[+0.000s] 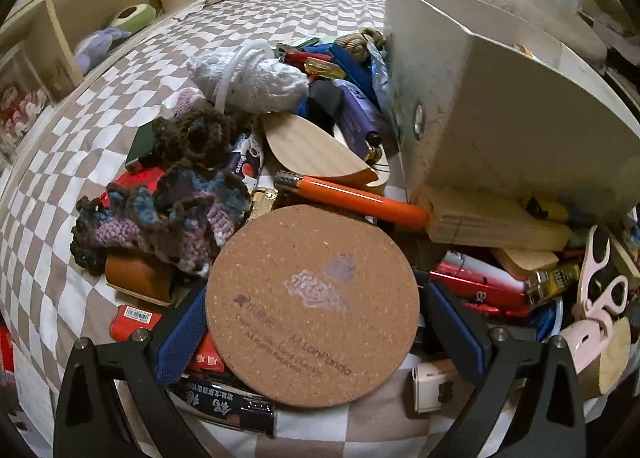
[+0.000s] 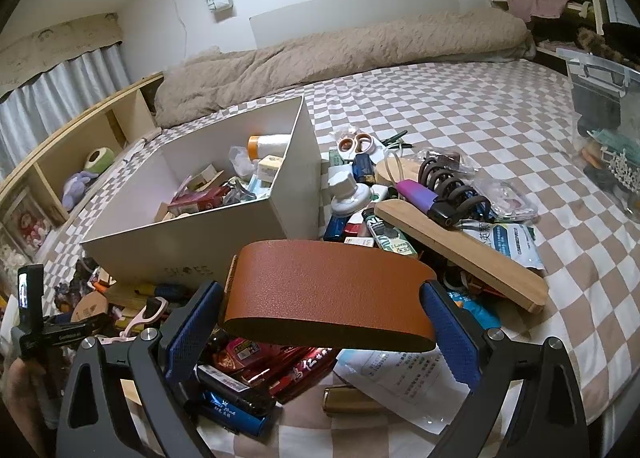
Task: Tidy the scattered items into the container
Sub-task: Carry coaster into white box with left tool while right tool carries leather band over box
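Both grippers wide, clamped: left gripper [image 1: 312,322] on round cork coaster [image 1: 312,306], right gripper [image 2: 324,322] on brown leather-look oval pad [image 2: 328,294]; white rectangular box [image 2: 200,225] beside clutter pile.

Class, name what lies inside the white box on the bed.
Inside the white box: an orange-capped bottle, a red packet, small cartons. Its near wall hides the bottom and whatever lies there.

- Box [image 2: 224,225] top open, reachable from above.
- Clutter crowds its near wall: orange pen [image 1: 360,199], wood block [image 1: 492,221].
- Bed [image 2: 460,105] beyond the pile lies bare.
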Motion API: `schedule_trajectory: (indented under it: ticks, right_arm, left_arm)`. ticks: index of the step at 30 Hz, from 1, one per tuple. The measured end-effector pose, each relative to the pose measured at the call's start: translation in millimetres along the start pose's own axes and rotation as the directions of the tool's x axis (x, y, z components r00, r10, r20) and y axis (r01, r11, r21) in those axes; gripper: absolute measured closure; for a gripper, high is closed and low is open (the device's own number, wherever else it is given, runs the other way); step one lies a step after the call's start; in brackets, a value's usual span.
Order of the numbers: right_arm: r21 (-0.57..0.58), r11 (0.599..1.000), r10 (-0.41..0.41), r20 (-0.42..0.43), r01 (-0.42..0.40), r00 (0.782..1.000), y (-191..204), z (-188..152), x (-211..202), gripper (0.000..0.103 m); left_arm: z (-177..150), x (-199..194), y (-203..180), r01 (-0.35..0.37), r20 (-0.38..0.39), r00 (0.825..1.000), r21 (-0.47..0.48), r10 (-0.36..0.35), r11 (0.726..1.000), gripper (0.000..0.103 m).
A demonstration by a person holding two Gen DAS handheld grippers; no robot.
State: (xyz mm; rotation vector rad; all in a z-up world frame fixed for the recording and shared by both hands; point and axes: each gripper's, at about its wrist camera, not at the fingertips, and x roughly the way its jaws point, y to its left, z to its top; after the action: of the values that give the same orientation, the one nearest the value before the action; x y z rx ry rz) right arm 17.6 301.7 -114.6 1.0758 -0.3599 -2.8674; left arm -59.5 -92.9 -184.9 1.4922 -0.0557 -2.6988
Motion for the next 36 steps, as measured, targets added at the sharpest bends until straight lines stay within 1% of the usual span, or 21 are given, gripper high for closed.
schedule_trajectory:
  ticks: [7,10,12,17,21,24,28,30,33,36]
  right_arm:
    - [-0.003,1.0,0.0,0.002,0.0,1.0,4,-1,-1,0.005]
    - [-0.008,1.0,-0.003,0.007,0.003,1.0,6,-1,-2,0.005]
    - [-0.008,1.0,-0.005,0.012,0.005,1.0,5,-1,-4,0.005]
    - [0.006,1.0,-0.01,0.013,0.01,1.0,1,-1,-4,0.005]
    - [0.01,1.0,-0.017,0.014,0.017,1.0,-2,0,-4,0.005]
    - [0.011,1.0,-0.025,0.019,0.025,1.0,-2,0,-5,0.005]
    - [0.012,0.999,-0.03,0.022,0.03,0.999,-1,1,-6,0.005]
    - [0.008,1.0,-0.025,0.022,0.024,0.999,2,1,-7,0.005]
    - [-0.01,1.0,-0.01,0.027,0.01,1.0,12,3,-9,0.005]
    - [-0.033,0.999,0.016,0.038,-0.015,0.999,25,6,-11,0.005]
  left_arm:
    - [3,8,-4,0.007,-0.011,1.0,-0.011,-0.007,1.0,0.0]
    - [2,7,-7,-0.008,-0.023,1.0,0.002,0.008,1.0,0.0]
    - [1,5,-8,-0.013,-0.024,1.0,0.0,0.013,1.0,0.003]
    - [-1,-3,-8,-0.016,-0.017,1.0,-0.002,0.016,1.0,0.003]
    - [1,-15,-4,-0.013,0.011,1.0,-0.02,0.014,1.0,0.003]
    - [3,-28,0,-0.01,0.049,0.999,-0.043,0.012,0.999,0.003]
    - [5,-44,3,0.009,0.092,0.996,-0.067,-0.003,0.998,0.003]
    - [8,-49,3,0.029,0.104,0.994,-0.067,-0.022,0.997,0.003]
    - [12,-59,-1,0.092,0.122,0.989,-0.063,-0.084,0.994,0.003]
    - [16,-69,-8,0.147,0.147,0.979,-0.049,-0.139,0.988,0.003]
